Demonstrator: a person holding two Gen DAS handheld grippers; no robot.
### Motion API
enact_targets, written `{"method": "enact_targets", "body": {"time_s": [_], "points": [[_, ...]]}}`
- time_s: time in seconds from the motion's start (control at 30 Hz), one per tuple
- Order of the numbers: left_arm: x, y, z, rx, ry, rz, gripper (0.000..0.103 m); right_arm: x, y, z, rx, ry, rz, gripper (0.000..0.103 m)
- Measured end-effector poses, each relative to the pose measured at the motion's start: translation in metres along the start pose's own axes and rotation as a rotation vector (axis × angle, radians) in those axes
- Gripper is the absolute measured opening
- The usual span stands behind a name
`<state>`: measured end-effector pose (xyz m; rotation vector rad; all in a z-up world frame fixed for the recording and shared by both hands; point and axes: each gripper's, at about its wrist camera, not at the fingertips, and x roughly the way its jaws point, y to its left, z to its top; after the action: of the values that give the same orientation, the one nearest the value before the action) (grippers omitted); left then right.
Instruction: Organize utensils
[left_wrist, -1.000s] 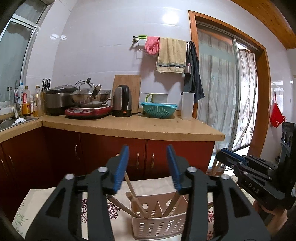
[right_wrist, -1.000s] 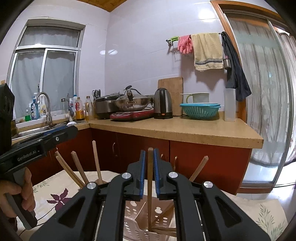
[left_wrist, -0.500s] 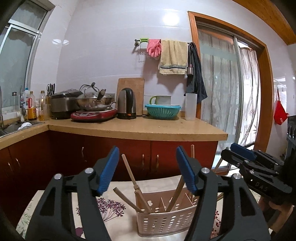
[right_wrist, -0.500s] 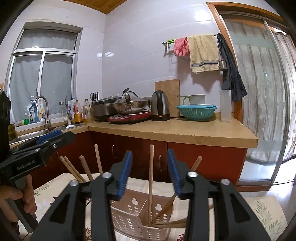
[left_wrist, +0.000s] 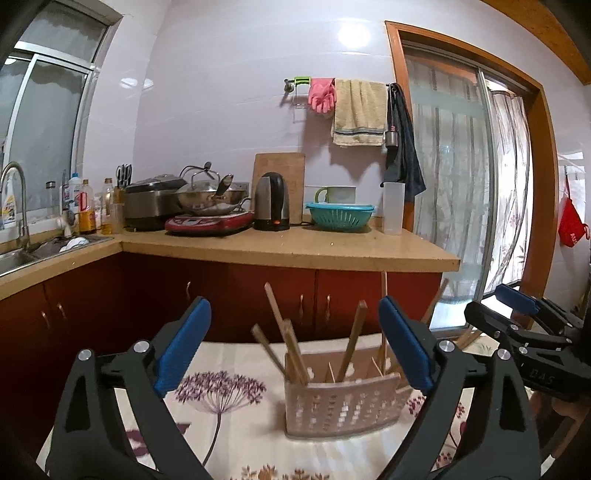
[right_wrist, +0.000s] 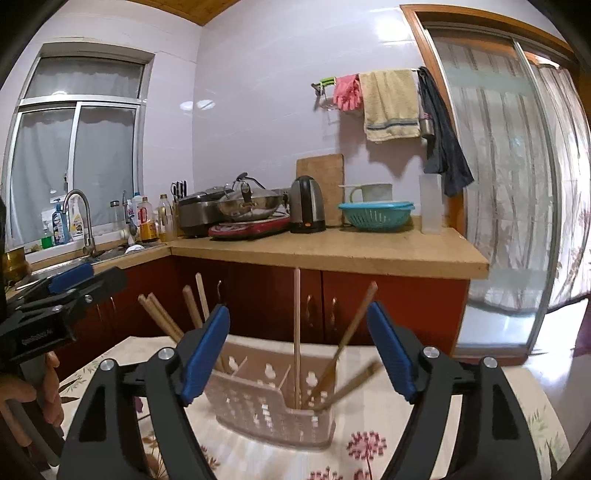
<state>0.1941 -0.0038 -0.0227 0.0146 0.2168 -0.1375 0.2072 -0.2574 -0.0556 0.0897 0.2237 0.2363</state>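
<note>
A pale plastic utensil caddy (left_wrist: 341, 404) with slotted compartments stands on the flowered tablecloth (left_wrist: 218, 391). It also shows in the right wrist view (right_wrist: 273, 406). Several wooden chopsticks (left_wrist: 291, 350) stand in it, leaning at different angles. One chopstick (right_wrist: 296, 332) stands upright in the middle compartment. My left gripper (left_wrist: 295, 343) is open and empty, above and in front of the caddy. My right gripper (right_wrist: 297, 350) is open and empty, its jaws wide on either side of the upright chopstick without touching it.
Behind the table runs a stone counter (left_wrist: 288, 251) over red cabinets, with a kettle (left_wrist: 271, 201), a teal colander (left_wrist: 341, 216) and a wok on a cooker (left_wrist: 210, 218). A sink (right_wrist: 79, 221) is at left. A sliding glass door (right_wrist: 498, 184) is at right.
My right gripper opened and let go of the upright chopstick, which now stands in the caddy. Both grippers opened wider and drew back and up from the caddy.
</note>
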Motion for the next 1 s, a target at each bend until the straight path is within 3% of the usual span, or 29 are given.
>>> {"method": "enact_targets", "body": {"time_s": [0.6,1.0], "points": [[-0.107,-0.022,-0.054,-0.011,0.072,0.055,0.098,-0.084,0.003,-0.055,0.010,0.124,-0.099,0.084],[-0.163,-0.031,-0.062,0.004,0.056,0.108,0.099,-0.142,0.012,-0.060,0.012,0.089,-0.125,0.086]]}}
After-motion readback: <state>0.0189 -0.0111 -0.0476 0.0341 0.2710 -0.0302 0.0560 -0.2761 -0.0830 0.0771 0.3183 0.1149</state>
